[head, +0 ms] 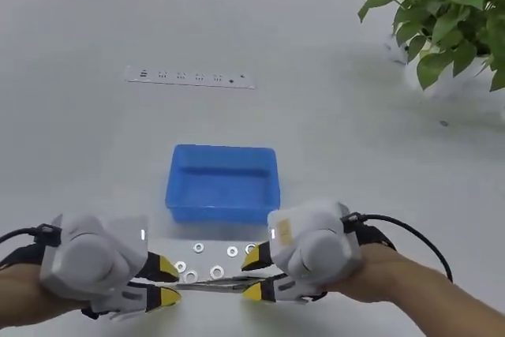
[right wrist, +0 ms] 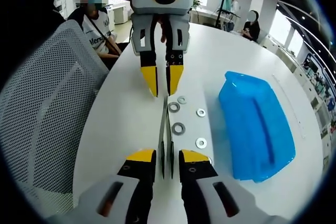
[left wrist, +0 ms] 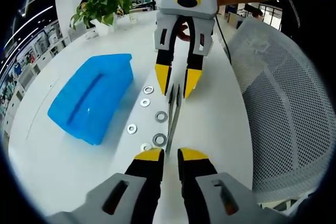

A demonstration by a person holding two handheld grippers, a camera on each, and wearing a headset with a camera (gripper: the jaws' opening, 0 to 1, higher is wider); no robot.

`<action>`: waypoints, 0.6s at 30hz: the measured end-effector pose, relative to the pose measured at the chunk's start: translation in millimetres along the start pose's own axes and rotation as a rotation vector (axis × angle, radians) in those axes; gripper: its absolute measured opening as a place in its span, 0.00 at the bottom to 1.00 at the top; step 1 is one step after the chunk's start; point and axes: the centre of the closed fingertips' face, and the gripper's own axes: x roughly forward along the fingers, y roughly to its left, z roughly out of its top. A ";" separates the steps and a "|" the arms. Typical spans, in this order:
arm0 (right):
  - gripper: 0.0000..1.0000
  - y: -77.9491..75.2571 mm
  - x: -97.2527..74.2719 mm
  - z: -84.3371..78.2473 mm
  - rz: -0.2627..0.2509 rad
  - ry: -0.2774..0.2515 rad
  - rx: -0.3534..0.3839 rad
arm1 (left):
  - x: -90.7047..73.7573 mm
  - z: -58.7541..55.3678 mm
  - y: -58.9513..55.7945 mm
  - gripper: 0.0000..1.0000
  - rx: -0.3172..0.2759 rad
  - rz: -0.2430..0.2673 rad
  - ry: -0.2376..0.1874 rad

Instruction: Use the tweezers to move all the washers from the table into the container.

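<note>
Slim metal tweezers [head: 217, 283] lie on the white table [head: 355, 140], their rear end between the partly open jaws of the right gripper [head: 251, 274], their tips just before the narrowly parted, empty left gripper [head: 172, 282], with small silver washers [head: 217, 272] scattered between them and the rectangular blue plastic container [head: 221, 199].

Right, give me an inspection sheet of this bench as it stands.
Surface: white table.
Job's things: blue container, no washers seen inside; six washers on the table in front of it; tweezers lying flat between the grippers.
Clutter: power strip beyond the container.
Grippers: left gripper open at one end of the tweezers; right gripper open, fingers either side of the other end.
Cables: black cable off the right gripper, another off the left.
Surroundings: potted plant, mesh chair, people behind.
</note>
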 end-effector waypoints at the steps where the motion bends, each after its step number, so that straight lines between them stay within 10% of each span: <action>1: 0.18 0.1 0.4 0.2 0.002 -0.001 0.003 | 0.4 -0.4 0.2 0.15 0.002 -0.002 0.001; 18: 0.12 2.0 8.7 -2.5 0.019 0.044 -0.034 | 9.0 -2.4 2.6 0.06 0.020 -0.017 0.012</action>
